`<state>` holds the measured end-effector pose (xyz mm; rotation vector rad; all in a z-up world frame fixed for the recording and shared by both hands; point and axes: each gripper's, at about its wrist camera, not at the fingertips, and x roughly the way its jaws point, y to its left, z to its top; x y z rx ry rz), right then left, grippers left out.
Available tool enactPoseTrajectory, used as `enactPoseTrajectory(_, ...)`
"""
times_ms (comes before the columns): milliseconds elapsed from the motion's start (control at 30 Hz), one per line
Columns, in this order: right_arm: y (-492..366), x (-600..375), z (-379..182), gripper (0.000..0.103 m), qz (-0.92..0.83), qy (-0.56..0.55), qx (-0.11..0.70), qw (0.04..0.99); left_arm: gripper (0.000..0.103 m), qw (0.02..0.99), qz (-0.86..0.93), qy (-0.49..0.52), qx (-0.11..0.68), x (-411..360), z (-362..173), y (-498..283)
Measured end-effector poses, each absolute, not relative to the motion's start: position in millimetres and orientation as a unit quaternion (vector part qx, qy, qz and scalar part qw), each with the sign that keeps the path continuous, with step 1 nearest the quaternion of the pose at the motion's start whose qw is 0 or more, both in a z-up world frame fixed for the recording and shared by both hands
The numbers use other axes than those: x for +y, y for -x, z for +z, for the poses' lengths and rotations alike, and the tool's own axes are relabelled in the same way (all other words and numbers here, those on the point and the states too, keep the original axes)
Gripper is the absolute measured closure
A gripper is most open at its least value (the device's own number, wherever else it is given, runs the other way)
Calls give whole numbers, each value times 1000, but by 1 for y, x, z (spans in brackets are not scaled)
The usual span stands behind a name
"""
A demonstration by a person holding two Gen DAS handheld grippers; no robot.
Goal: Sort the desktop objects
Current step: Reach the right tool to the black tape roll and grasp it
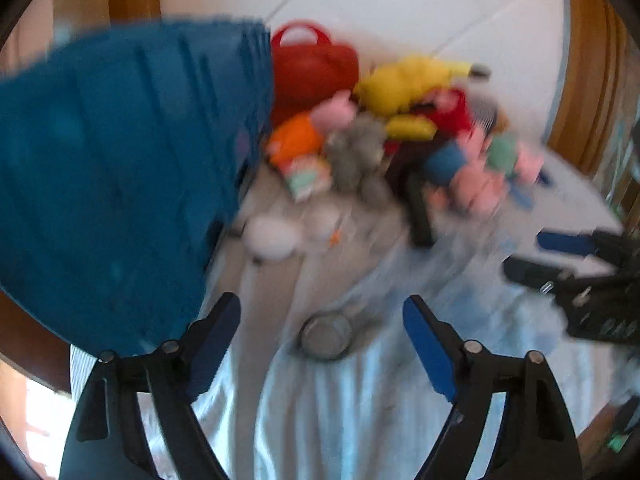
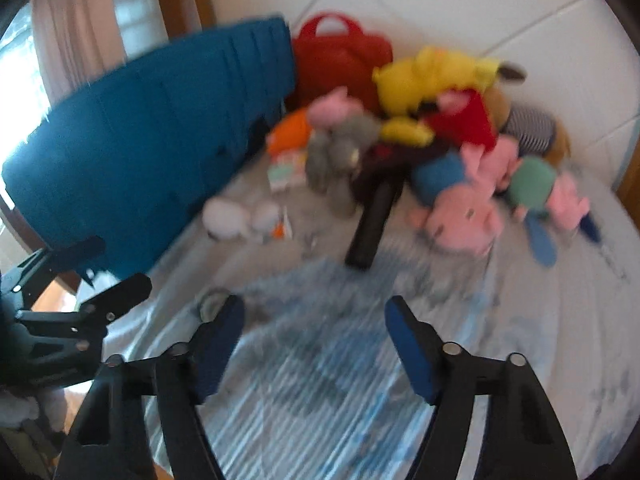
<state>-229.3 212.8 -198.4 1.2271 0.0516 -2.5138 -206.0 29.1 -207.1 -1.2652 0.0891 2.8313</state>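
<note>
Striped cloth (image 2: 320,380) beneath both claws, left claw (image 1: 322,312) and right claw (image 2: 314,312), parted, empty.

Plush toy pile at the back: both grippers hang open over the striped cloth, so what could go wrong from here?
1. The plush toy pile is loosely stacked; pulling one toy may topple others.
2. The small round container lies near the left gripper and could get knocked.
3. Both views are blurred, so aim may be poor.

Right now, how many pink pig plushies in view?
4, though blur and the pile may hide more: orange-dressed pig left by the grey plush; red-dressed pig on top; blue-dressed pig in front; green-dressed pig far right.
</note>
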Motion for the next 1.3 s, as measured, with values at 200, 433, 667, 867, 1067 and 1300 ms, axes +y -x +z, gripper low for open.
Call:
enactPoseTrajectory(200, 237, 182, -248, 62, -868, -465, 7, 176, 63, 13, 884, 468, 26, -1, -281, 222)
enactPoseTrajectory(433, 247, 129, -285, 61, -863, -475, -4, 175, 63, 21, 880, 474, 23, -37, -308, 223)
enactPoseTrajectory(667, 257, 91, -315, 47, -856, -485, -1, 179, 63, 51, 882, 468, 33, -39, -314, 223)
enactPoseTrajectory(867, 264, 67, -325, 46, -852, -483, 32, 197, 63, 59, 877, 475, 35, -39, -320, 227)
enactPoseTrajectory(1067, 267, 108, -313, 46, -859, -488, 7, 154, 63, 55, 883, 466, 23, -28, -310, 239)
enactPoseTrajectory(1300, 289, 183, -295, 46, -872, -479, -11, 105, 53, 43, 890, 454, 14, 21, -295, 297)
